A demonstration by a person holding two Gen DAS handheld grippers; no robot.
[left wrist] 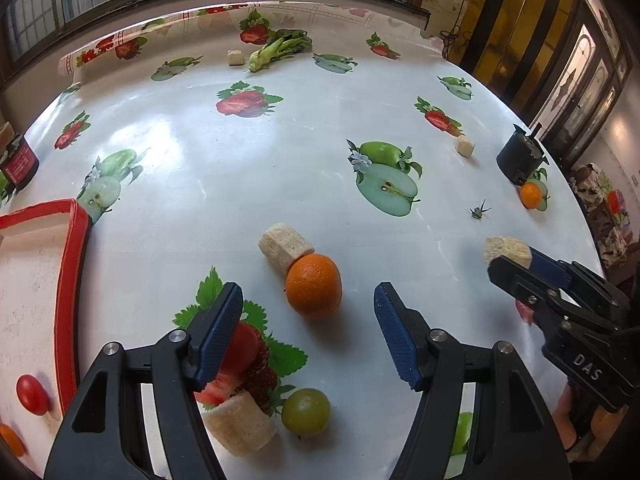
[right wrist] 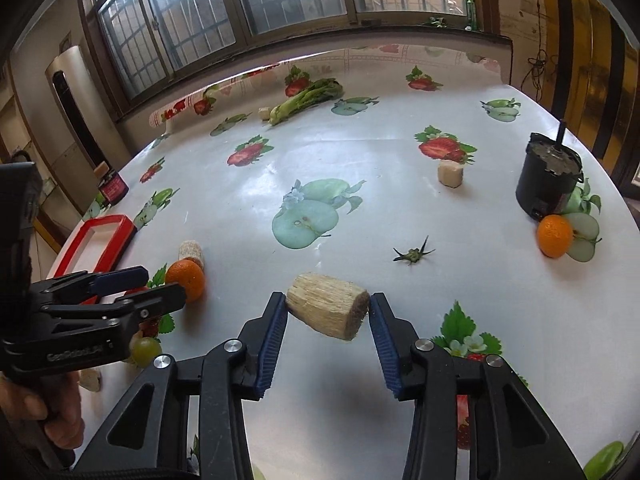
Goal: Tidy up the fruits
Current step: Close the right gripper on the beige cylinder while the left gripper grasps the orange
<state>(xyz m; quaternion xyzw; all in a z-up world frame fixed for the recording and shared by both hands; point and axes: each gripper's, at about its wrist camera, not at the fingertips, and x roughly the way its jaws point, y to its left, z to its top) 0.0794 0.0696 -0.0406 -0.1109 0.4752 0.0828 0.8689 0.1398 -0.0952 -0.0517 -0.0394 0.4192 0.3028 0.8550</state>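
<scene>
My left gripper (left wrist: 308,300) is open and empty, its jaws on either side of an orange (left wrist: 314,285) that lies on the table against a pale corn-cob piece (left wrist: 285,246). A green grape (left wrist: 306,411), another cob piece (left wrist: 240,426) and a red tomato (left wrist: 240,346) lie close under the left jaws. My right gripper (right wrist: 328,304) is shut on a pale cob piece (right wrist: 328,311) and holds it above the table; it also shows in the left wrist view (left wrist: 507,251). A red-rimmed tray (left wrist: 68,280) at the left holds a red cherry tomato (left wrist: 32,394).
A second orange (right wrist: 554,235) lies beside a black pot (right wrist: 549,182) at the right edge. A small cob piece (right wrist: 451,174), a green calyx (right wrist: 412,255), a leafy vegetable (right wrist: 306,100) at the back and a red jar (right wrist: 114,190) at the left stand on the fruit-print tablecloth.
</scene>
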